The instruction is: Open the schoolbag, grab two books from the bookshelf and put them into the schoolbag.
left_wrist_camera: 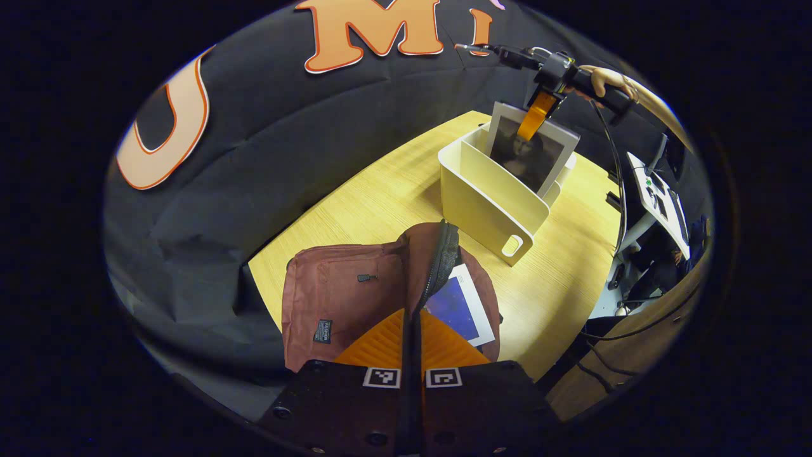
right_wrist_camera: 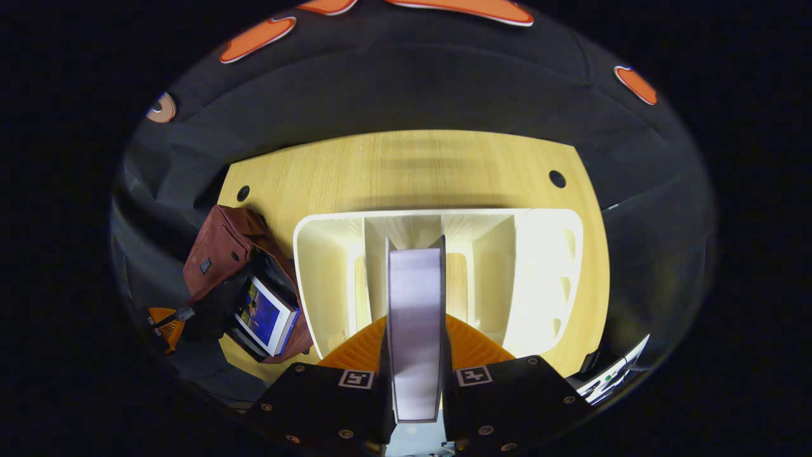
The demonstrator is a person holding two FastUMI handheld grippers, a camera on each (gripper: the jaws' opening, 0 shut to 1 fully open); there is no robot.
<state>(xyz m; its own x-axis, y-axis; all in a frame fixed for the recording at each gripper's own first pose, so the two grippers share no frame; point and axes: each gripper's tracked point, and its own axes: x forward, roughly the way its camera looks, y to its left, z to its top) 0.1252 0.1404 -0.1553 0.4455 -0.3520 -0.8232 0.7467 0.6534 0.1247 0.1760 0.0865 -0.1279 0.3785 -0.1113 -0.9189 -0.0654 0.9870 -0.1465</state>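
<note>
In the left gripper view, the left tongs [left_wrist_camera: 412, 336] sit at the bottom centre, closed on the bag's [left_wrist_camera: 336, 298] zipper edge [left_wrist_camera: 438, 260], a dark toothed strip that rises between the two fingers. The bag is soft maroon fabric with a small sewn label and a zip pull on its front pocket; it lies on the counter [left_wrist_camera: 380, 190], a pale wood-grain top, at the lower centre of the frame. Its mouth gapes to the right, and a book [left_wrist_camera: 460, 308] with a glossy blue cover and white border lies inside it.

Toward the upper right stands the shelf [left_wrist_camera: 488, 203], a cream, smooth plastic rack with thin upright dividers and a rounded handle slot in its near end. A second book [left_wrist_camera: 533, 152], a flat rectangle with a dark portrait on a white cover, stands tilted in the shelf. The right tongs [left_wrist_camera: 533, 120] come down from the upper right, held by a hand [left_wrist_camera: 606, 79], and pinch its top edge.

In the right gripper view, the right tongs [right_wrist_camera: 415, 355] at the bottom centre are clamped on that book [right_wrist_camera: 415, 317], seen edge-on as a narrow pale slab running up the middle. Behind it the shelf [right_wrist_camera: 545, 266] shows its open compartments from above. At the left lies the bag [right_wrist_camera: 222, 247], open, with the blue book [right_wrist_camera: 263, 314] in its mouth.
</note>
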